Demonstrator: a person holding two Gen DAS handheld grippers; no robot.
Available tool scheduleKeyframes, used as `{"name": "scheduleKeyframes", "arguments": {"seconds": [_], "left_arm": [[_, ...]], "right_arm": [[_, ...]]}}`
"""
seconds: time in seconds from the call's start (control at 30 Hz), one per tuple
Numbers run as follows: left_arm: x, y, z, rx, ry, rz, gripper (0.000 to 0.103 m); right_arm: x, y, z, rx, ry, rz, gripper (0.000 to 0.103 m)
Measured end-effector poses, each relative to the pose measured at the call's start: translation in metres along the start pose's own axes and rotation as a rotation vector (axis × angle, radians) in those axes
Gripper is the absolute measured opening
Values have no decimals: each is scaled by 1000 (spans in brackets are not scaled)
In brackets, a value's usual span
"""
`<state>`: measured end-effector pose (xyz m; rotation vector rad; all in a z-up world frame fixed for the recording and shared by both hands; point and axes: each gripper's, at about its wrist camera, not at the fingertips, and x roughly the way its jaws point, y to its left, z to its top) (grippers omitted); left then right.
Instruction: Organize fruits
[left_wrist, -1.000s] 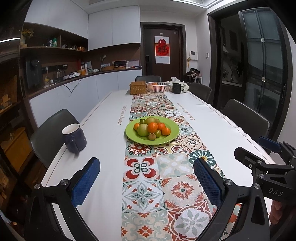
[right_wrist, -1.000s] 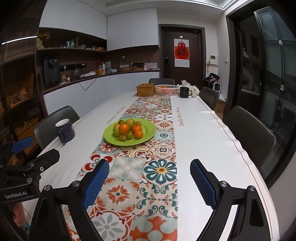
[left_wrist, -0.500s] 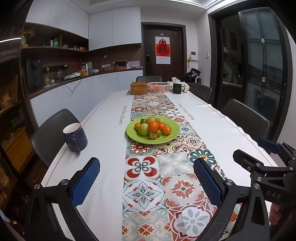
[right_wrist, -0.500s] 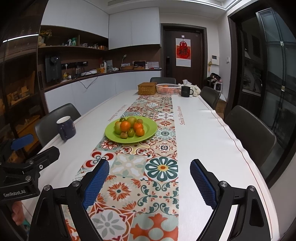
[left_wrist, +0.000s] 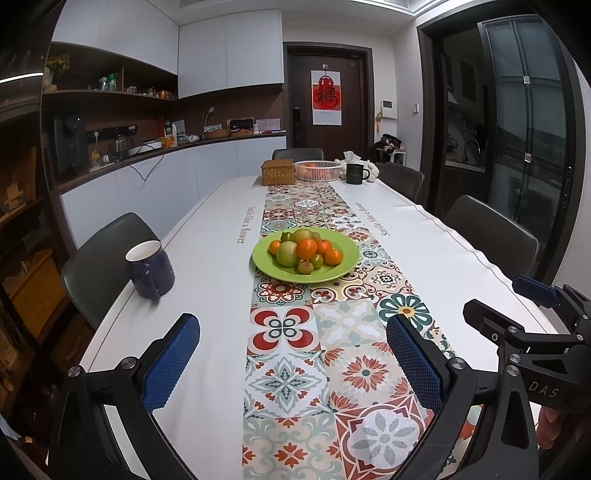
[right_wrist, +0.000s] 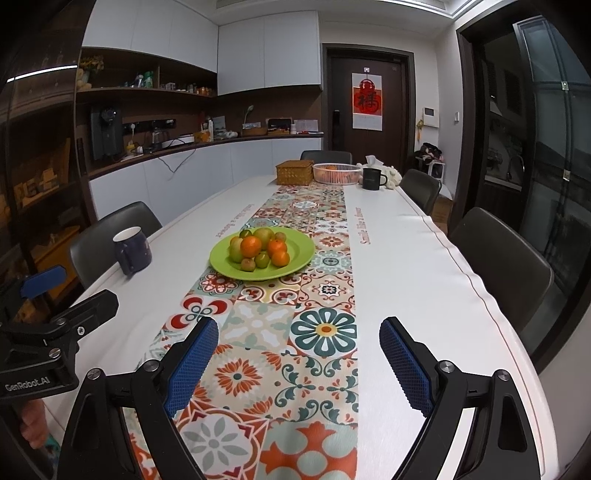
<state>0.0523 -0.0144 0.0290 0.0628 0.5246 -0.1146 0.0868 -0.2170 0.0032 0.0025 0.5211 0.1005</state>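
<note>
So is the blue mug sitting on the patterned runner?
No, the blue mug stands on the plain white cloth, left of the runner.

Long white table (left_wrist: 207, 295) with patterned tile-print runner (left_wrist: 314, 332) down the middle. Dark padded chairs (left_wrist: 107, 254) along both sides and at far end. White upper cabinets (left_wrist: 229, 48), dark wood open shelves (left_wrist: 110, 92) cluttered with small items, white lower cabinets under a dark counter (left_wrist: 177, 147) on left wall. Dark door (left_wrist: 325, 103) at far end with red paper hanging (left_wrist: 325, 96). Dark glass sliding doors (left_wrist: 524, 122) on right. White ceiling, dim indoor light.
</note>
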Motion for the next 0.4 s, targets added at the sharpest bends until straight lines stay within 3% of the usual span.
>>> {"name": "scheduleKeyframes", "arguments": {"seconds": [0.4], "left_arm": [[5, 2, -1, -5, 9, 4, 103]], "right_arm": [[5, 0, -4, 5, 19, -4, 90]]}}
